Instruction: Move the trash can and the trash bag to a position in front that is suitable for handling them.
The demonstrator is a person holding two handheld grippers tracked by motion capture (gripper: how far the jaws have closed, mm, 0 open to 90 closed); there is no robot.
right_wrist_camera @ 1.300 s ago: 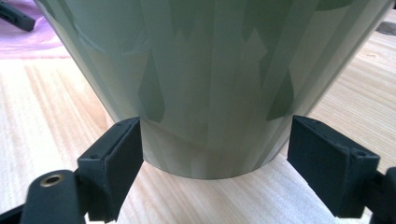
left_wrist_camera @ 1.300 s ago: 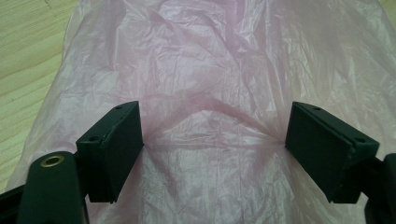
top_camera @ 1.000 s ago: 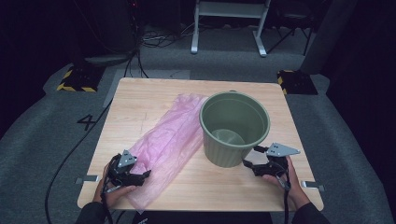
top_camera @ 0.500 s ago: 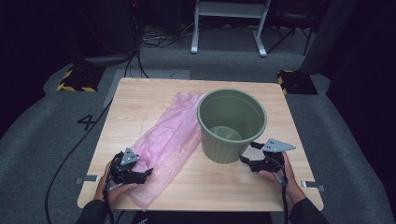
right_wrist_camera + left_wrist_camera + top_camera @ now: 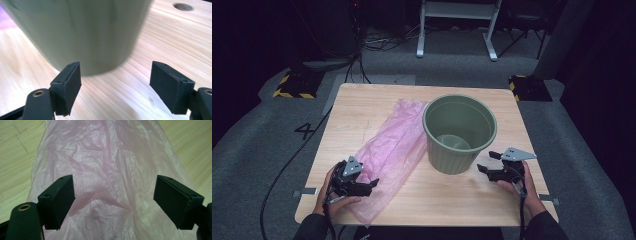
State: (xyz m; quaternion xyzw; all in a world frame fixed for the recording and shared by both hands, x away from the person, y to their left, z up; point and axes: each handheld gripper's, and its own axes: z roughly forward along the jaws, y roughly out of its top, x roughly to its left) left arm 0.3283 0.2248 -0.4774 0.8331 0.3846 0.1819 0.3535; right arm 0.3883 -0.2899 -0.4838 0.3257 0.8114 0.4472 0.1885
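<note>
The wooden table (image 5: 377,107) is lit brightly from above while the surrounding floor is lost in darkness. The green bin (image 5: 75,32) is blurred in the right gripper view; soft shadows are cast beneath it.

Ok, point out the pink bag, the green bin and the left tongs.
pink bag (image 5: 110,162), left gripper view, crinkled middle
green bin (image 5: 452,155), high view, outer wall
left tongs (image 5: 371,186), high view, between the tips

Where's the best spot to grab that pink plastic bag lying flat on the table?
Probably the crumpled near end of the pink bag, from above: the left tool hangs open over raised wrinkles there, which give a fold to pinch. Elsewhere it lies flatter on the table.
</note>
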